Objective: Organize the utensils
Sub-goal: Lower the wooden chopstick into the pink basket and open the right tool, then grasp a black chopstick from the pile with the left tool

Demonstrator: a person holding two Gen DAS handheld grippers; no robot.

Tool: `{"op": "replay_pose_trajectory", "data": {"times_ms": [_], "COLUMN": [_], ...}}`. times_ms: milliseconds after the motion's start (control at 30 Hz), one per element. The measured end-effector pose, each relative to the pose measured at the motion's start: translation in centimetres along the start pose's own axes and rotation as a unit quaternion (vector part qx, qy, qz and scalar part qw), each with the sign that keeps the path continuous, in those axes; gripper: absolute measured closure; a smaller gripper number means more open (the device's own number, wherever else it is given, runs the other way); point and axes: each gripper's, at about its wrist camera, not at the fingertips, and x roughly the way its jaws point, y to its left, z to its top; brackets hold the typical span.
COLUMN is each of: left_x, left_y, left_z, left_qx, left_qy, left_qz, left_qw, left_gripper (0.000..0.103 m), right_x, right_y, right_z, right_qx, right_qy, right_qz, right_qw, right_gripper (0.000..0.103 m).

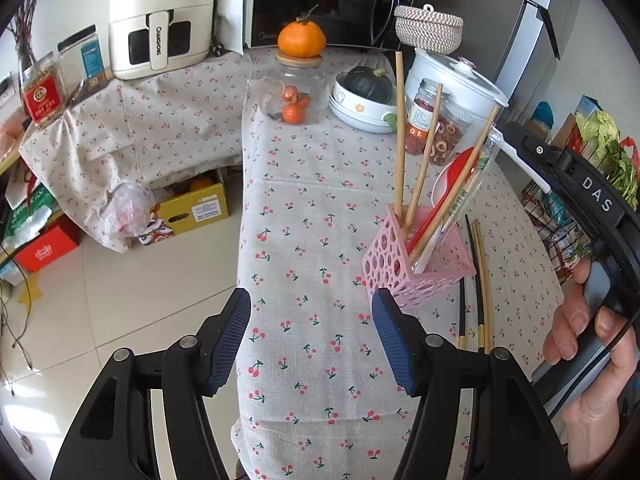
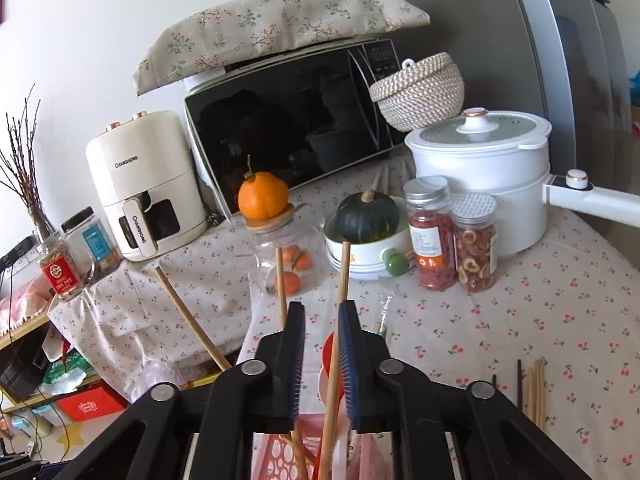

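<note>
A pink perforated holder (image 1: 416, 260) stands on the cherry-print tablecloth (image 1: 312, 240). It holds several wooden chopsticks (image 1: 400, 136), a red spoon (image 1: 444, 196) and a wrapped pair. Black and wooden chopsticks (image 1: 480, 288) lie on the cloth right of it. My left gripper (image 1: 312, 312) is open and empty, hovering in front and left of the holder. My right gripper (image 2: 322, 312) is above the holder (image 2: 288, 456), jaws partly open with a gap; one wooden chopstick (image 2: 340, 300) stands between them against the right pad. Loose chopsticks (image 2: 534, 392) lie at its right.
Behind stand a glass jar with an orange on its lid (image 1: 301, 80), a bowl with a dark squash (image 1: 366, 96), two spice jars (image 1: 436, 124), a white pot (image 2: 484, 172), a microwave (image 2: 296, 128) and an air fryer (image 1: 160, 20). The table's left edge drops to the floor.
</note>
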Motion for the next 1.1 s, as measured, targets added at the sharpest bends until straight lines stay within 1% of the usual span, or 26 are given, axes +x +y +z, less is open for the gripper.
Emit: {"op": "replay_pose_trajectory", "data": {"times_ms": [67, 133, 167, 200, 233, 300, 400, 500, 567, 667, 733, 867, 967, 1100], "left_x": [0.1, 0.2, 0.2, 0.1, 0.1, -0.1, -0.3, -0.6, -0.6, -0.4, -0.2, 0.1, 0.7, 1.9], "left_y": [-0.3, -0.8, -1.2, -1.6, -2.1, -3.1, -4.8, -6.7, -8.0, -10.2, -11.7, -14.4, -16.3, -18.6], "left_z": [-0.1, -0.3, -0.4, -0.5, -0.6, -0.6, -0.7, -0.9, -1.0, -1.2, -1.4, -1.7, -2.1, -2.5], "left_qx": [-0.002, -0.004, -0.004, -0.002, 0.001, 0.007, 0.016, 0.023, 0.031, 0.049, 0.059, 0.075, 0.092, 0.113], "left_qy": [0.013, 0.024, 0.029, 0.032, 0.033, 0.036, 0.040, 0.044, 0.045, 0.047, 0.051, 0.056, 0.059, 0.077], "left_qz": [-0.010, -0.020, -0.024, -0.029, -0.032, -0.036, -0.041, -0.049, -0.050, -0.043, -0.042, -0.047, -0.042, -0.043], "left_qw": [0.9999, 0.9995, 0.9993, 0.9991, 0.9989, 0.9987, 0.9983, 0.9975, 0.9972, 0.9968, 0.9961, 0.9945, 0.9931, 0.9897], "left_gripper": [0.035, 0.032, 0.030, 0.029, 0.028, 0.024, 0.021, 0.020, 0.019, 0.018, 0.017, 0.017, 0.017, 0.017], "right_x": [-0.7, -1.6, -2.1, -2.6, -3.2, -4.2, -5.7, -6.7, -7.0, -7.2, -7.4, -8.4, -9.0, -9.8], "right_y": [-0.7, -1.5, -2.0, -2.4, -2.9, -4.1, -6.0, -8.0, -9.3, -11.3, -12.6, -15.3, -17.0, -19.0], "right_z": [0.5, 1.0, 1.3, 1.5, 1.7, 2.0, 2.1, 1.8, 1.3, 0.5, 0.0, -0.7, -1.1, -1.5], "right_qx": [0.005, 0.008, 0.007, 0.005, 0.003, 0.000, -0.001, -0.002, 0.000, 0.003, 0.006, 0.019, 0.023, 0.022], "right_qy": [0.002, 0.008, 0.012, 0.015, 0.018, 0.026, 0.046, 0.072, 0.096, 0.135, 0.152, 0.172, 0.186, 0.202], "right_qz": [0.002, 0.003, 0.003, 0.001, -0.002, -0.010, -0.027, -0.045, -0.058, -0.074, -0.085, -0.099, -0.110, -0.118], "right_qw": [1.000, 1.000, 1.000, 1.000, 1.000, 1.000, 0.999, 0.996, 0.994, 0.988, 0.985, 0.980, 0.976, 0.972], "right_gripper": [0.059, 0.055, 0.050, 0.044, 0.040, 0.028, 0.019, 0.014, 0.011, 0.011, 0.011, 0.011, 0.011, 0.010]}}
